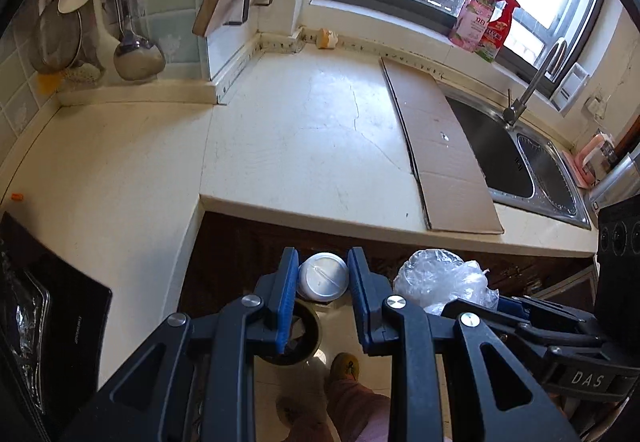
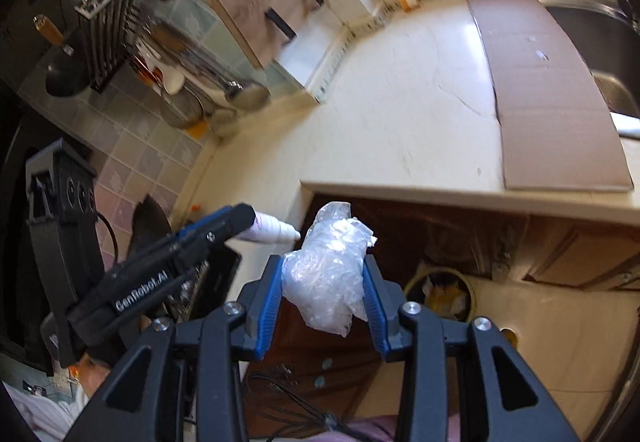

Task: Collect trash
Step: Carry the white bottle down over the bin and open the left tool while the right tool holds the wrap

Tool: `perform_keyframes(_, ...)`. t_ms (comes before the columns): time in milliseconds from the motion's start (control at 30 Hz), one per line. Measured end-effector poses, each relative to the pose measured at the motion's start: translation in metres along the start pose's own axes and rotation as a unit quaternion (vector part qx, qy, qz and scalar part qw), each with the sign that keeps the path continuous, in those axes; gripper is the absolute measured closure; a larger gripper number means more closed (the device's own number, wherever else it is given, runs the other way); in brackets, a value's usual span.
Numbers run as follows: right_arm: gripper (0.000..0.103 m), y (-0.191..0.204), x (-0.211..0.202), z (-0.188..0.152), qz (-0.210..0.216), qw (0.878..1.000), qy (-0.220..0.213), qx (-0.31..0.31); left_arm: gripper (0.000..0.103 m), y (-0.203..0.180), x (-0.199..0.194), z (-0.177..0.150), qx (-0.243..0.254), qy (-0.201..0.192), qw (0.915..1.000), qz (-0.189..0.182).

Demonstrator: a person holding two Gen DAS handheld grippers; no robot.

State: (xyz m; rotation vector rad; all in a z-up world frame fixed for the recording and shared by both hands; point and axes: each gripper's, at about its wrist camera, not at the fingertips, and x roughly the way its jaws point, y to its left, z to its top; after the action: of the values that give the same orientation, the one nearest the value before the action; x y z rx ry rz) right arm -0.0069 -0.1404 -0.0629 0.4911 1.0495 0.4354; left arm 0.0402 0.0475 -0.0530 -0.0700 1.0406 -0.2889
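Left gripper (image 1: 323, 282): black frame, blue finger pads, closed on a white bottle (image 1: 322, 275). Right gripper (image 2: 325, 282): same black and blue, clasping a clear, crinkled plastic bag (image 2: 328, 274). Worktop (image 1: 304, 138): cream, with thin dark cracks. Cardboard sheet (image 1: 436, 146): plain brown. Sink (image 1: 520, 162): grey steel. Wall tiles (image 2: 120, 146): pale green and pink with a white leaf motif. Spray bottle (image 1: 502, 22): red.

A small bottle (image 1: 322, 276) is sitting between the left gripper's (image 1: 323, 296) fingers, with a crumpled plastic bag (image 1: 436, 278) lying just to the right of them and the countertop (image 1: 304, 138) spreading beyond the fingertips. In the right wrist view that bag (image 2: 330, 274) is resting between the right gripper's (image 2: 325, 298) fingers. A trash bin (image 2: 440, 294) is standing on the floor to the right of those fingers, below the counter edge, and a cardboard sheet (image 2: 552, 90) is lying on the counter farther ahead, beside the sink (image 2: 600, 38).
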Motion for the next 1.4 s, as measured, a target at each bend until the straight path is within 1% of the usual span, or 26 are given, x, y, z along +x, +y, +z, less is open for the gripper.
perform_keyframes(67,0.064,-0.008,0.011,-0.01,-0.009,1.0,0.024,-0.003,0.08,-0.005,0.011,-0.009,0.004,0.015,0.9999,-0.002)
perform_keyframes(167,0.064,-0.024,0.028,-0.022,-0.021,0.999,0.05,-0.004,0.08,-0.013,0.03,-0.022,0.017,0.031,0.9993,0.014)
perform_keyframes(267,0.064,-0.048,0.056,-0.037,-0.031,0.996,0.084,0.0,0.08,-0.013,0.06,-0.04,0.023,0.061,0.9974,0.03)
perform_keyframes(333,0.064,-0.064,0.074,-0.048,-0.038,0.994,0.105,0.004,0.08,-0.009,0.084,-0.057,0.014,0.084,0.9957,0.037)
perform_keyframes(400,0.064,-0.083,0.1,-0.06,-0.044,0.99,0.132,0.012,0.08,0.0,0.113,-0.076,-0.006,0.113,0.9929,0.037)
perform_keyframes(500,0.064,-0.11,0.14,-0.08,-0.056,0.984,0.17,0.019,0.08,0.013,0.152,-0.101,-0.023,0.136,0.9894,0.046)
perform_keyframes(567,0.064,-0.127,0.165,-0.09,-0.062,0.98,0.188,0.024,0.079,0.023,0.181,-0.117,-0.03,0.146,0.9871,0.058)
perform_keyframes(633,0.064,-0.142,0.188,-0.098,-0.071,0.976,0.202,0.028,0.079,0.035,0.208,-0.13,-0.045,0.156,0.9845,0.066)
perform_keyframes(800,0.064,-0.168,0.247,-0.11,-0.089,0.968,0.234,0.027,0.079,0.067,0.271,-0.155,-0.087,0.183,0.9772,0.063)
perform_keyframes(900,0.064,-0.179,0.279,-0.113,-0.101,0.963,0.25,0.027,0.079,0.083,0.299,-0.167,-0.1,0.196,0.9732,0.067)
perform_keyframes(967,0.064,-0.183,0.297,-0.115,-0.11,0.96,0.256,0.02,0.079,0.094,0.314,-0.173,-0.102,0.204,0.9709,0.073)
perform_keyframes(1100,0.063,-0.187,0.329,-0.113,-0.119,0.957,0.264,0.011,0.079,0.106,0.339,-0.175,-0.092,0.214,0.9691,0.079)
perform_keyframes(1233,0.059,-0.187,0.351,-0.112,-0.124,0.952,0.28,0.009,0.079,0.111,0.361,-0.171,-0.072,0.225,0.9685,0.079)
perform_keyframes(1300,0.058,-0.187,0.361,-0.113,-0.128,0.948,0.292,0.01,0.071,0.111,0.367,-0.169,-0.059,0.226,0.9689,0.082)
perform_keyframes(1367,0.057,-0.189,0.366,-0.115,-0.13,0.945,0.3,0.017,0.048,0.112,0.367,-0.166,-0.048,0.217,0.9707,0.092)
perform_keyframes(1400,0.056,-0.19,0.367,-0.116,-0.128,0.944,0.302,0.023,0.045,0.112,0.365,-0.165,-0.046,0.211,0.9717,0.096)
